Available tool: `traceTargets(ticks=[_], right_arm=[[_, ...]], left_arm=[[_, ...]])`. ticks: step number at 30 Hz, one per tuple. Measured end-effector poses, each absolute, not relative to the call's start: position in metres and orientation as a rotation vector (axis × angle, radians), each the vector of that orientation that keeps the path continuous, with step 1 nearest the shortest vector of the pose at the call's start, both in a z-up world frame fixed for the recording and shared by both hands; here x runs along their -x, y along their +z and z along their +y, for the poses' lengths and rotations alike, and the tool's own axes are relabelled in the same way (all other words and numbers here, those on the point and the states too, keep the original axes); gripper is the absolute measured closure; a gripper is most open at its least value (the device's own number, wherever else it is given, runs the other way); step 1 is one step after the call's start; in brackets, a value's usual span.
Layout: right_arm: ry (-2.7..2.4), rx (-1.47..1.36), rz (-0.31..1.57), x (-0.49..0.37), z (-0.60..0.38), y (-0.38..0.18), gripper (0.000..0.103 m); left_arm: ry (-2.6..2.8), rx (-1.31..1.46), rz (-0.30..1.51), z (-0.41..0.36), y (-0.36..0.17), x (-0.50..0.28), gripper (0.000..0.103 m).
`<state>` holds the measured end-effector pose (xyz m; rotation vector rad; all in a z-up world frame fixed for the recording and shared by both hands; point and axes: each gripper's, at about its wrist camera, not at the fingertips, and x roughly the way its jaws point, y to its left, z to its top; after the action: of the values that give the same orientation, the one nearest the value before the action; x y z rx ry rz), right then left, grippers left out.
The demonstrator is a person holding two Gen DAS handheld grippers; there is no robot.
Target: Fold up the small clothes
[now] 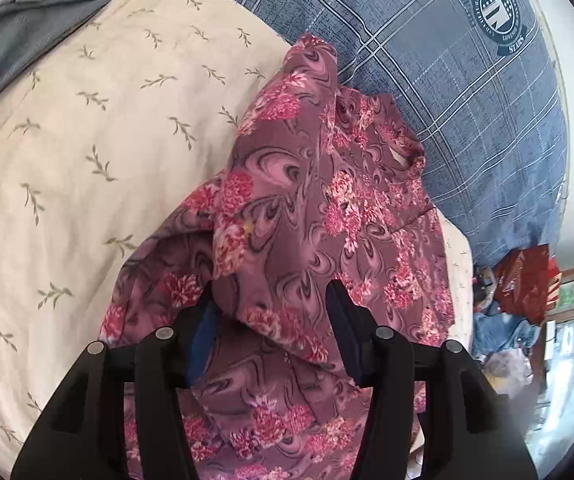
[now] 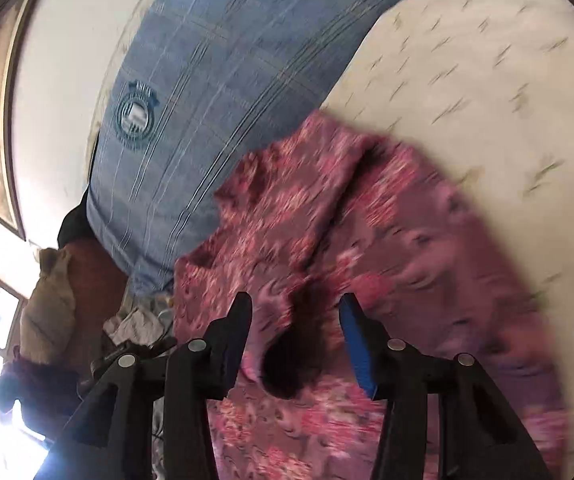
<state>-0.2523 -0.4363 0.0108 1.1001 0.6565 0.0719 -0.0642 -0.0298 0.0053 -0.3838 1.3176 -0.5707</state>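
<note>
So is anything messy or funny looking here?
Yes, the pink flowery garment lies crumpled and bunched on the cream leafy sheet, one end poking up against the blue checked pillow, not flat or folded. Past the bed's edge sits a jumbled pile of clothes.

The whole right wrist view is smearing with motion, so the flowers on the pink floral garment (image 2: pixel 367 216) and the round badge (image 2: pixel 135 114) on the blue checked cover (image 2: pixel 215 80) are blurring past reading. In the left wrist view the garment's lower part is running off the bottom edge, and a raised fold is hiding the left gripper (image 1: pixel 273 300) finger on the left side. The clutter (image 1: pixel 515 300) beside the bed is lying too small and distorted to identify.
</note>
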Motion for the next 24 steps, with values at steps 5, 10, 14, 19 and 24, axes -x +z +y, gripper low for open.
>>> traceTargets(ticks=[5, 10, 14, 19, 24], right_arm=[[0.072, -1.022, 0.545, 0.26, -0.43, 0.043, 0.101], [-0.056, -1.022, 0.683, 0.278, -0.453, 0.02, 0.101], [-0.101, -0.977, 0.771, 0.294, -0.451, 0.021, 0.096], [-0.136, -0.908, 0.617, 0.317, -0.457, 0.071, 0.09], [-0.124, -0.797, 0.7, 0.297, -0.436, 0.076, 0.07]], left_arm=[[-0.488, 0.373, 1.264, -0.016, 0.015, 0.052, 0.085], [-0.391, 0.359, 1.307, 0.001, -0.015, 0.036, 0.09], [-0.453, 0.414, 1.267, 0.014, -0.001, 0.042, 0.089], [-0.584, 0.399, 1.214, 0.0, 0.031, 0.046, 0.074], [-0.612, 0.38, 1.219, -0.014, 0.03, 0.06, 0.062]])
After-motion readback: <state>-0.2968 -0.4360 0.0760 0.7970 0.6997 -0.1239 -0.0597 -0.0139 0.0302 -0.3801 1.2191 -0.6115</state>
